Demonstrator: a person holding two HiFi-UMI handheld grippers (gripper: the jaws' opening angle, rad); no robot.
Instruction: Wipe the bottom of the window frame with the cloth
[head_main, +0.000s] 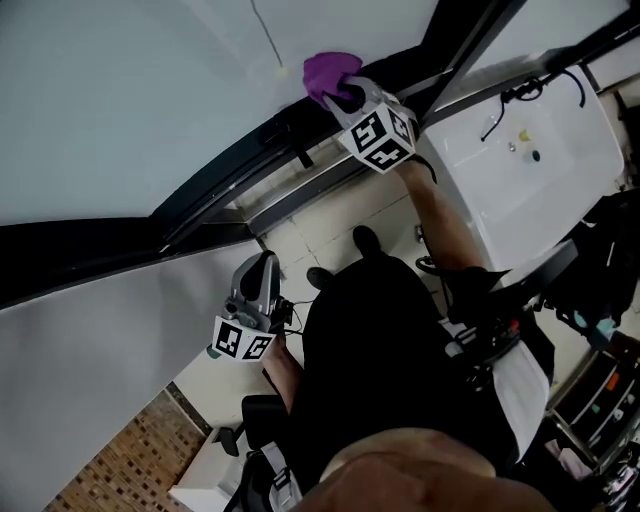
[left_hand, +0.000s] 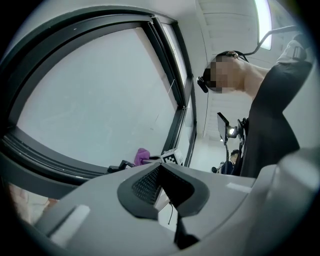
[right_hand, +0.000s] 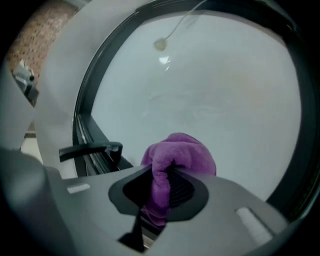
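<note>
— Where is the purple cloth (head_main: 328, 70) to be seen?
— Up at the dark window frame (head_main: 250, 160), right against the pale glass (right_hand: 210, 90). It is gripped by the right claw (head_main: 345, 95), whose jaws are closed on a bunched fold (most of the cloth bulges out past the tips).
— And the black handle (right_hand: 90, 149)?
— It is seen on the frame just beside the cloth, not touching it.
— What can be said of the left claw (head_main: 262, 262)?
— It is held low, well apart from the cloth, close to the person's dark clothing (head_main: 380, 350). Its jaws are seen together at the tips, and nothing is caught between them.
</note>
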